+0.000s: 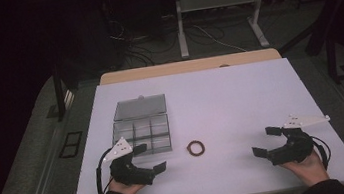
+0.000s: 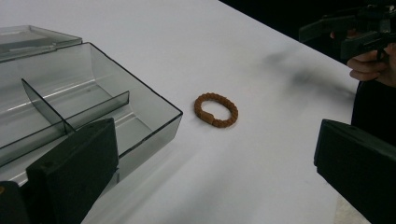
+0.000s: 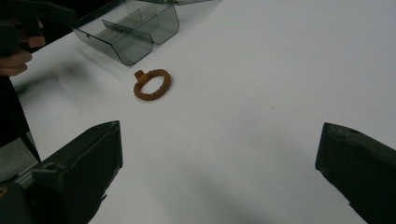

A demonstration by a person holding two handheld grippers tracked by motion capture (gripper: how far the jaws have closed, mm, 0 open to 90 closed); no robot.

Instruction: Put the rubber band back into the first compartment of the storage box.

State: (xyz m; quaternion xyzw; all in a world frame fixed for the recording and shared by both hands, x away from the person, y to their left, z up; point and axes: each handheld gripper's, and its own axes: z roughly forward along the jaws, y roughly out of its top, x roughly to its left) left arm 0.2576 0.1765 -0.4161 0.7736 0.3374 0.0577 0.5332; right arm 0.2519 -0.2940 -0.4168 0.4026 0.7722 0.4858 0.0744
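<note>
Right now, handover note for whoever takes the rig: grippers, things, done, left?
Left gripper: open, holding nothing, by the near corner of the box.
Right gripper: open, holding nothing, at the table's right side.
Bracelet: flat on the table, just right of the box, between the two grippers, touching neither.
Box: lid folded back, the compartments in sight look empty.
Done: box is open.
Left: probably pick up the bracelet, put it in a compartment, perhaps close the lid.

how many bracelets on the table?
1. The brown bracelet lies flat on the white table, just right of the open clear compartment box, between the two tools. The box compartments look empty, though tinted walls could hide something.
</note>
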